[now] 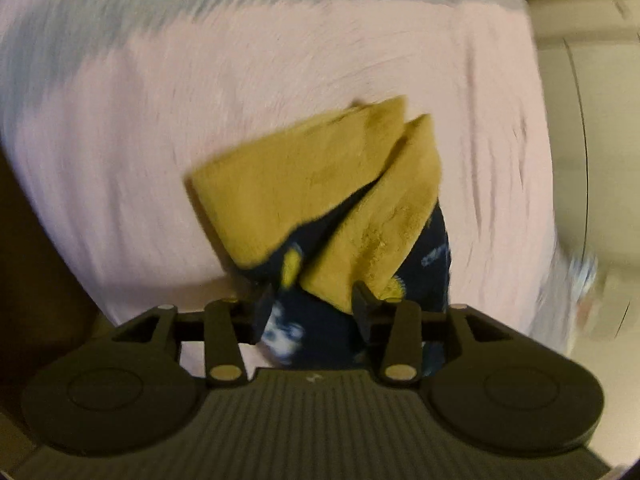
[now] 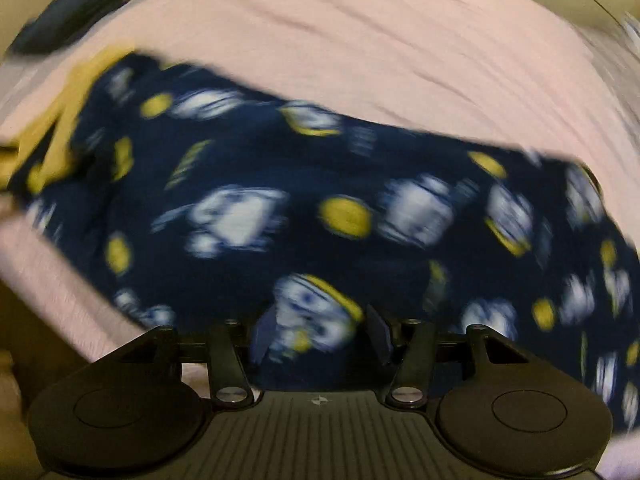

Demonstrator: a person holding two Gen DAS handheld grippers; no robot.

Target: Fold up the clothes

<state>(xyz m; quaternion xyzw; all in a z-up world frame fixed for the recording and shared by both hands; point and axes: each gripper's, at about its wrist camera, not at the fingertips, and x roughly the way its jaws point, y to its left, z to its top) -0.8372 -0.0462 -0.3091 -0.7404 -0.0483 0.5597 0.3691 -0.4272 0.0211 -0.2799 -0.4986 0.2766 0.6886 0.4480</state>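
Both tongs stand apart: left tongs (image 1: 312, 308) straddle the navy printed garment (image 1: 424, 248) with its mustard lining (image 1: 304, 184) toward 12 o'clock; right tongs (image 2: 320, 332) hang over it, spread on the pink bedsheet (image 2: 360, 40).

Both wrist views were dim and warm-toned, heavily smeared by motion blur. The patterned garment (image 2: 320, 200) and the pink bedsheet (image 1: 200, 120) streaked in arcs. Fisheye bending curved the edges, and the corners fell to black. Only the gripper bodies stayed sharp.
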